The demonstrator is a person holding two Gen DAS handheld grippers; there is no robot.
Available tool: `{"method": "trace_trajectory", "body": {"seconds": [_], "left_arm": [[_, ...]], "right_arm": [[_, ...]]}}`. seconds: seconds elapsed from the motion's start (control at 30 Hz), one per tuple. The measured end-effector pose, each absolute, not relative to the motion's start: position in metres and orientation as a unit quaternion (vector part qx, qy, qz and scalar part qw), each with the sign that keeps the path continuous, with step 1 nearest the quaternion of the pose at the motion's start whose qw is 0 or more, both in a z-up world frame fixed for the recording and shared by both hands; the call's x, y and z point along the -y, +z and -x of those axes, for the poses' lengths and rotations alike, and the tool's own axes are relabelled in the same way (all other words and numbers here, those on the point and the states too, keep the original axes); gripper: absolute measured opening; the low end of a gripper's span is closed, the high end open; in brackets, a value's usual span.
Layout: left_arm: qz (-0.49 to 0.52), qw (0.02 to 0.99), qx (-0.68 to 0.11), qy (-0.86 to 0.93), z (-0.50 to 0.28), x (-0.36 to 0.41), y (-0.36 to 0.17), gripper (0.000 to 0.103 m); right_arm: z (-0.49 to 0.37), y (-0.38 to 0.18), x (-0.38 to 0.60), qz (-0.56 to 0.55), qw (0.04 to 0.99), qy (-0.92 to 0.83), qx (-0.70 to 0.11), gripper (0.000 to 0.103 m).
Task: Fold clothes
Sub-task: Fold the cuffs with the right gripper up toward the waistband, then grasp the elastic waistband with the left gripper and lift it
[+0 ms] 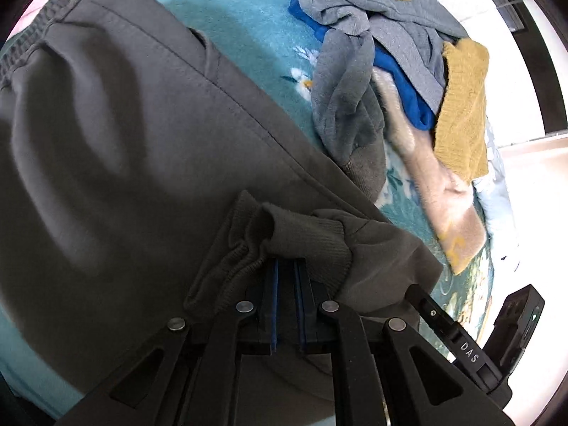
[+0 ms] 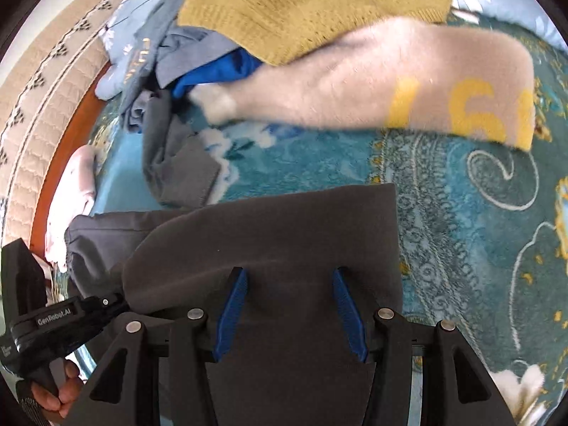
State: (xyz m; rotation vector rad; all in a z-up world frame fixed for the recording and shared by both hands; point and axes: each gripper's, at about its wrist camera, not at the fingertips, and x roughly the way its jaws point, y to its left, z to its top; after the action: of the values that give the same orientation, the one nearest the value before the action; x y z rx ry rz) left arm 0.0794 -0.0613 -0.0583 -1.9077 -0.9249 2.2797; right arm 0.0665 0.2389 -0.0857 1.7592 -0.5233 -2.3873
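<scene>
we are folding a pair of dark grey pants (image 1: 117, 149) on a bed with a teal flowery blanket (image 1: 248, 25). the pants are lying spread out on the blanket, right under both of our tools.

our left gripper (image 1: 287, 266) is squeezing tight on the ribbed cuff (image 1: 305, 241) at the end of a pant leg. the two blue pads are almost together and the bunched cuff is sitting pinched between them.

our right gripper (image 2: 289, 284) is hanging with its blue fingers (image 2: 232, 312) wide apart. it is not holding anything. it is just resting over a flat folded part of the pants (image 2: 277, 234), near the square corner.

we think we are in the middle of a fold, bringing the leg end over the rest of the pants. the pants are looking about half done.

next, we think the left tool needs to lay the cuff down flat and even with the edge, then let go. the right tool may need to press or pinch the cloth so it is not sliding.

more clothes are waiting in a pile well apart from the pants: a yellow knit sweater (image 2: 309, 7), a fuzzy beige one with yellow numbers (image 2: 408, 81), a blue one (image 1: 401, 81) and a grey hoodie (image 1: 372, 3).
</scene>
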Motion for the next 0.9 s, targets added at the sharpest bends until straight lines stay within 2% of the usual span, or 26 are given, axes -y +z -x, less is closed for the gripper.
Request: {"method": "trace_trajectory", "body": {"seconds": [0.27,0.4,0.5,0.57,0.7,0.83,0.9], "left_arm": [[0.609,0.009,0.322,0.725,-0.084,0.068,-0.060,0.007],[0.561,0.018,0.332,0.758,-0.095,0.091,-0.017,0.008],[0.478,0.026,0.387,0.788,-0.108,0.134,0.033,0.009],[0.428,0.037,0.416,0.802,-0.119,0.174,0.067,0.013],[0.380,-0.019,0.366,0.849,-0.149,0.269,0.121,0.031],[0.398,-0.057,0.392,0.827,-0.174,0.342,0.092,0.034],[0.416,-0.060,0.413,0.808,-0.174,0.341,0.046,0.038]], "right_arm": [[-0.066,-0.087,-0.238,-0.584,0.065,-0.793,0.163,0.055],[-0.071,-0.076,-0.235,-0.578,0.059,-0.798,0.159,0.055],[-0.077,-0.064,-0.231,-0.566,0.068,-0.809,0.146,0.055],[-0.082,-0.057,-0.229,-0.558,0.069,-0.817,0.129,0.055],[-0.087,-0.052,-0.227,-0.556,0.063,-0.820,0.121,0.055],[-0.088,-0.051,-0.220,-0.563,0.051,-0.816,0.123,0.055],[-0.088,-0.050,-0.212,-0.565,0.048,-0.815,0.117,0.055]]}}
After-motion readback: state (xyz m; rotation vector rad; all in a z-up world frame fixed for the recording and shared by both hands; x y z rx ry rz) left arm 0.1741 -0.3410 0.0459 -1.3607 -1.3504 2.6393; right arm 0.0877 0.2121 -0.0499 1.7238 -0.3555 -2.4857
